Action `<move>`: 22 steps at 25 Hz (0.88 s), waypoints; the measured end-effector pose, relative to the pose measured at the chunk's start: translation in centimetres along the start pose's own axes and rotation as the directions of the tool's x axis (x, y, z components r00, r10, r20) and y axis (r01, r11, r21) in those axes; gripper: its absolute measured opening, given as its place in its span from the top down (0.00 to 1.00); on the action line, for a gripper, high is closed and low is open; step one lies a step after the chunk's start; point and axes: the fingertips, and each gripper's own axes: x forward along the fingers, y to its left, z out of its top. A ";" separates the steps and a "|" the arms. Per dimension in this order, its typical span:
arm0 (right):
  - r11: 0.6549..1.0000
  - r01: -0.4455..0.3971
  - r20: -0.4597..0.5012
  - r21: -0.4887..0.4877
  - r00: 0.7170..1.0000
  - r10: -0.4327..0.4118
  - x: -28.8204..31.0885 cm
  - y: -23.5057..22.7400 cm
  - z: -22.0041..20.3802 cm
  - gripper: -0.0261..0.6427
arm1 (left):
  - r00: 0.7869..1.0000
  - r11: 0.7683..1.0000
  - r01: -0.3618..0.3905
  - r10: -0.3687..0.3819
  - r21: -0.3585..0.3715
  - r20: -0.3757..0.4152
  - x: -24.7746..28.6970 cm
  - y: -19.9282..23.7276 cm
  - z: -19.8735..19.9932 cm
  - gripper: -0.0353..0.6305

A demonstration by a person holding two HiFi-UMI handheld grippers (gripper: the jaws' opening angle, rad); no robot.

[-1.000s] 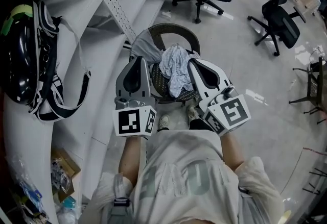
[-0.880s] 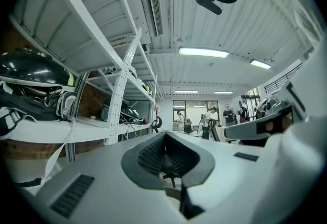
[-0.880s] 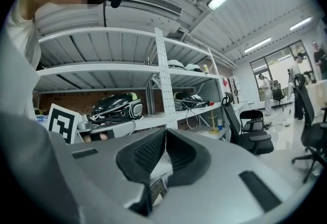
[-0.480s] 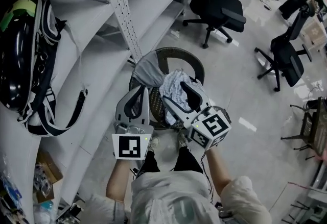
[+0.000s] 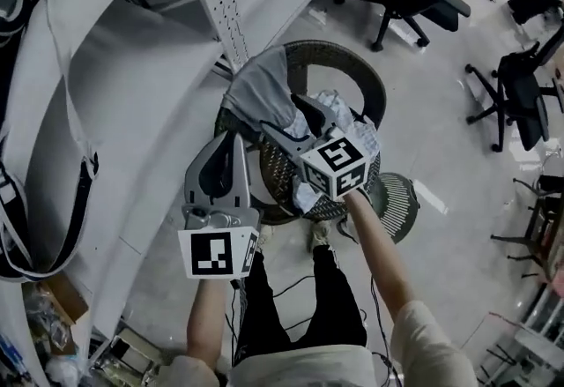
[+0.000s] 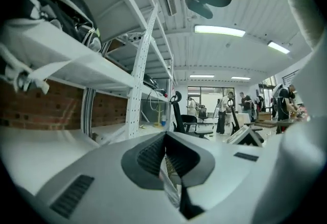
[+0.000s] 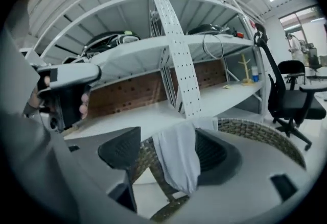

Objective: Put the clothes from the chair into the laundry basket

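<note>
Both grippers have been brought lower toward the wicker chair (image 5: pixel 354 60) since the earlier frames, the right one further in. The right gripper (image 5: pixel 286 119) is held over the seat, and its jaws have just been opening; they are spread wide, and a grey garment (image 5: pixel 260 94) draped over the chair's rim is seen between them, not pressed. A pale patterned cloth (image 5: pixel 359 131) is heaped on the seat beneath that gripper's marker cube. The left gripper (image 5: pixel 236 138) is kept beside the chair with its jaws clenched together. A round mesh basket (image 5: pixel 401 204) is seen on the floor just beside the chair.
</note>
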 end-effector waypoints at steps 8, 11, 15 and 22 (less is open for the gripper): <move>0.999 0.035 -0.233 -0.039 0.972 -0.043 7.6 -3.1 -10.0 0.49 | 0.997 0.995 -0.040 0.034 -0.090 -0.071 0.0 1.1 -7.5 0.92; 0.997 0.029 -0.285 -0.066 0.957 -0.047 9.5 -3.3 -11.8 0.49 | 0.994 0.993 -0.062 0.052 -0.103 -0.092 -0.6 1.6 -8.9 0.92; 0.998 0.005 -0.310 -0.068 0.950 -0.026 11.1 -3.4 -12.6 0.49 | 0.991 0.991 -0.084 0.073 -0.100 -0.108 -1.4 2.8 -10.0 0.92; 0.993 0.002 -0.326 -0.121 0.944 -0.042 11.1 -3.4 -12.5 0.51 | 0.986 0.984 -0.136 0.123 -0.116 -0.113 -2.1 4.4 -10.9 0.92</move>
